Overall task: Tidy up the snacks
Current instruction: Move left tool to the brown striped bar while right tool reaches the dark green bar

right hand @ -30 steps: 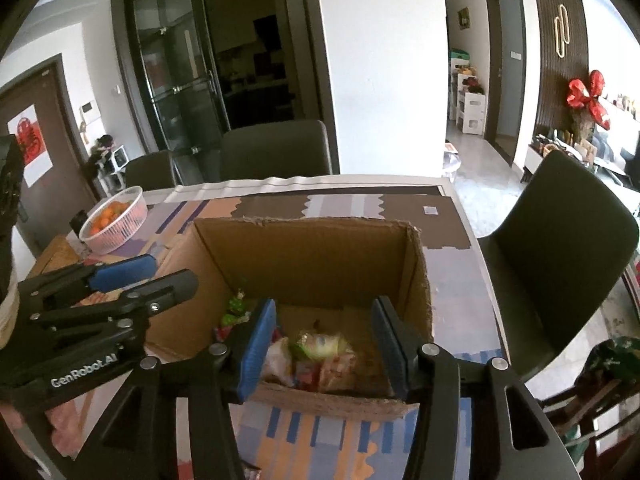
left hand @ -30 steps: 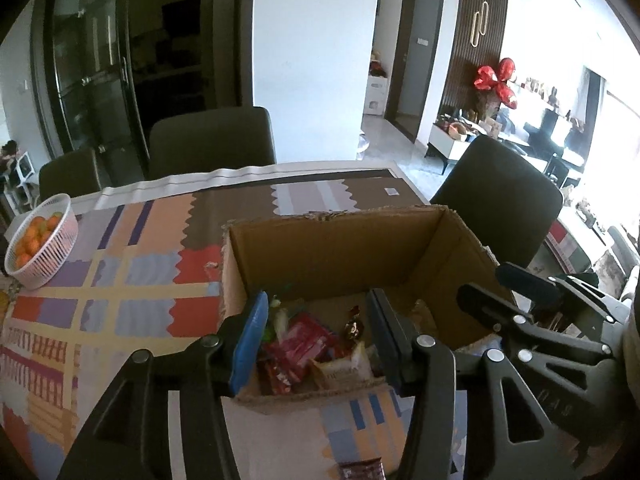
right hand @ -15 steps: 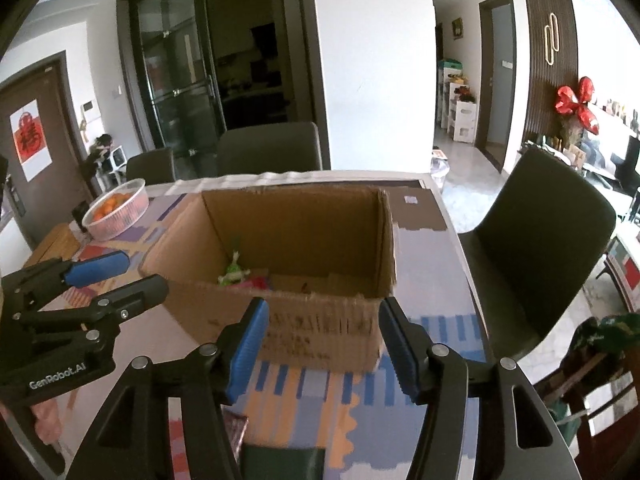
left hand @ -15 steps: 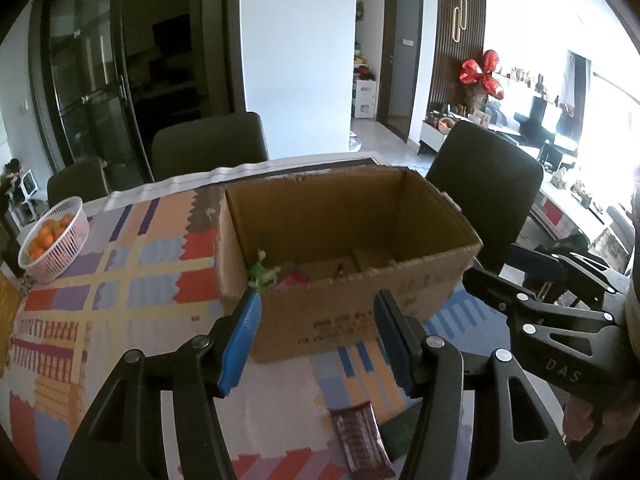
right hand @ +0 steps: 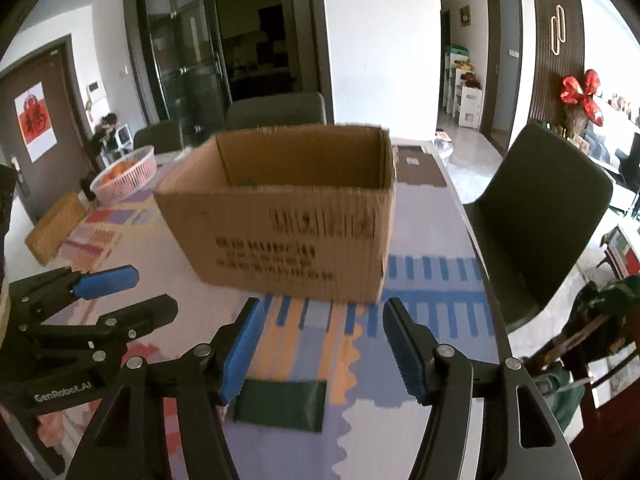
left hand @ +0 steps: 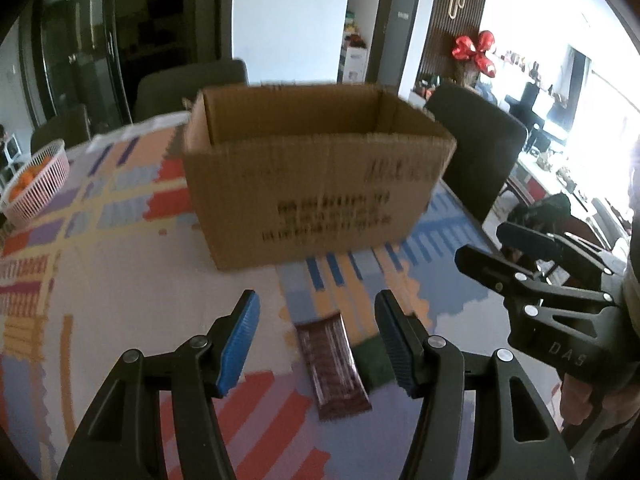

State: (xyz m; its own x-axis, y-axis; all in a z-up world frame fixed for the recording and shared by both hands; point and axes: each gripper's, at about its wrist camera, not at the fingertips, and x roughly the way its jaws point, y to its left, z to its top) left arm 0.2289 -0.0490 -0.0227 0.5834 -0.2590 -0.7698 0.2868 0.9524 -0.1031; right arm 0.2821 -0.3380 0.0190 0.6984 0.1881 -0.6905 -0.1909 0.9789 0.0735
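Only left view shows maroon packet (left hand: pixel 334 368).

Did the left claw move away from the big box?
Yes. The left claw has pulled back toward the person: before, it hung over the open cardboard box; now the box sits farther ahead, and a dark red snack packet lies between its fingers.

a home dining room: patterned table (right hand: pixel 432 240), dark chairs (right hand: pixel 544 208), fruit basket (right hand: pixel 124 176), red bow decoration (right hand: pixel 580 92).
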